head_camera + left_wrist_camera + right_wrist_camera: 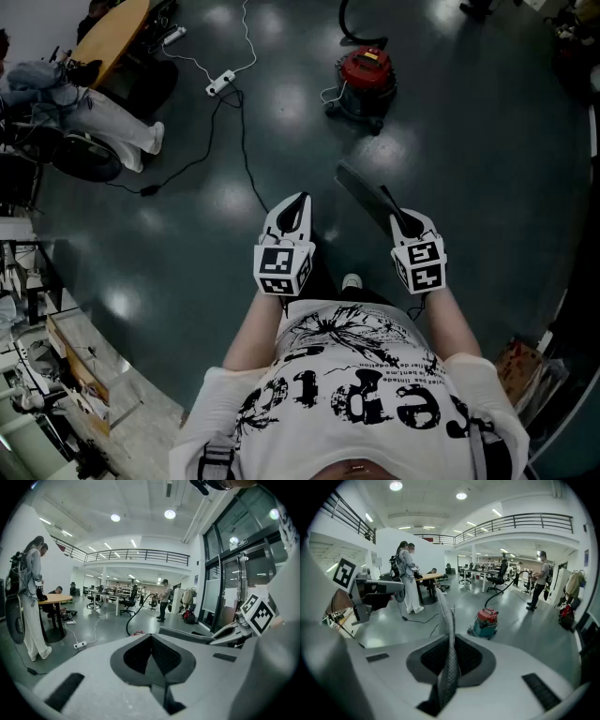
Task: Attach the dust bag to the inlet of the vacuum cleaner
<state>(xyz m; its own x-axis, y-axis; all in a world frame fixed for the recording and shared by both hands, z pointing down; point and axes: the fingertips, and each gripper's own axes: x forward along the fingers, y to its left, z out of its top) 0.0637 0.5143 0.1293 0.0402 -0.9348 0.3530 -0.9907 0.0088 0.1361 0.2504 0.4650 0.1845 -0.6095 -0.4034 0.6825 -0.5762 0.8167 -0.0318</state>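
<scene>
The red-topped vacuum cleaner (366, 80) stands on the dark floor well ahead of me, its black hose curling behind it; it also shows in the right gripper view (486, 622). My right gripper (387, 194) is shut on the flat grey dust bag (361, 190), whose edge rises between the jaws (449, 653). My left gripper (300, 200) hovers beside it at the same height, shut with nothing in it (152, 639). From the left gripper view the bag (187, 634) pokes leftward out of the right gripper. Both grippers are far from the vacuum.
A white power strip (221, 82) with cables lies on the floor left of the vacuum. A round wooden table (117, 37) with people beside it stands at far left. Cluttered shelves (37, 375) line the near left. My shoe (352, 281) shows below the grippers.
</scene>
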